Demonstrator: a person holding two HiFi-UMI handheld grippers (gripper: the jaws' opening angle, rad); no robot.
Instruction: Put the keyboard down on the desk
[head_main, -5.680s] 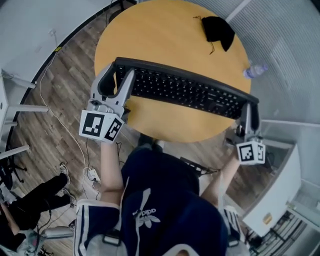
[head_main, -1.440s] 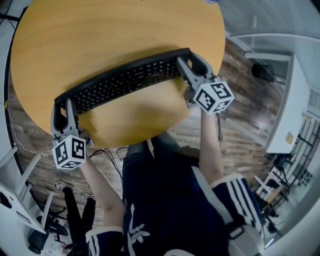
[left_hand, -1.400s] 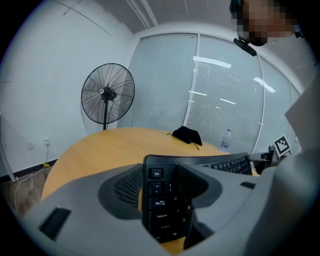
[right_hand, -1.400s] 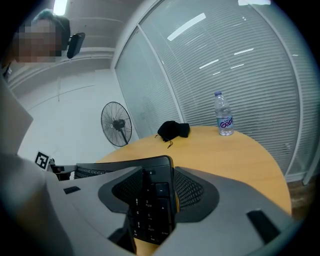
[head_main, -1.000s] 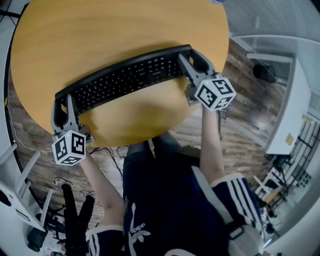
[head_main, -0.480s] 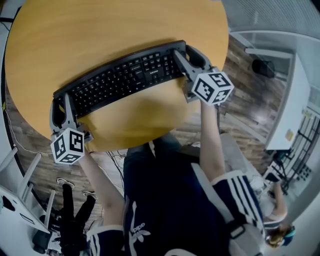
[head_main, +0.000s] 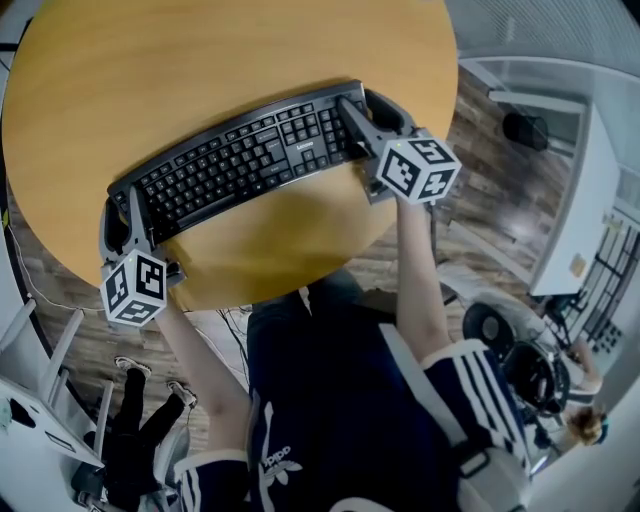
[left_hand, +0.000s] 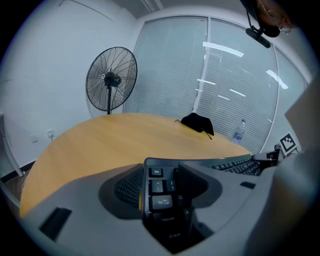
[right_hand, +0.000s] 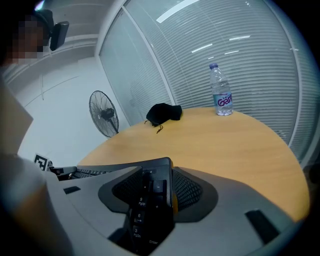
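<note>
While the keyboard (head_main: 245, 160) stretched over the round desk (head_main: 200, 60), the left gripper (head_main: 122, 212) clamped its nine-o'clock end and the right gripper (head_main: 362, 108) clamped its three-o'clock end.

Beyond the keyboard (head_main: 240, 165), the desk (head_main: 200, 60) is cut off; under the keyboard, contact cannot be told

Pedestal fan (left_hand: 111, 80), black cloth (left_hand: 197, 122) and water bottle (left_hand: 239, 132) in front of slatted blinds (left_hand: 225, 75)
The black fan stands far left by the white wall. To its right lies the crumpled cloth. Further right, well apart from the cloth, the clear capped bottle stands upright. The pale blinds fill the far wall behind them. Nearer, a wood-plank floor (head_main: 490, 200) runs past a white cabinet (head_main: 575, 210) at right.
</note>
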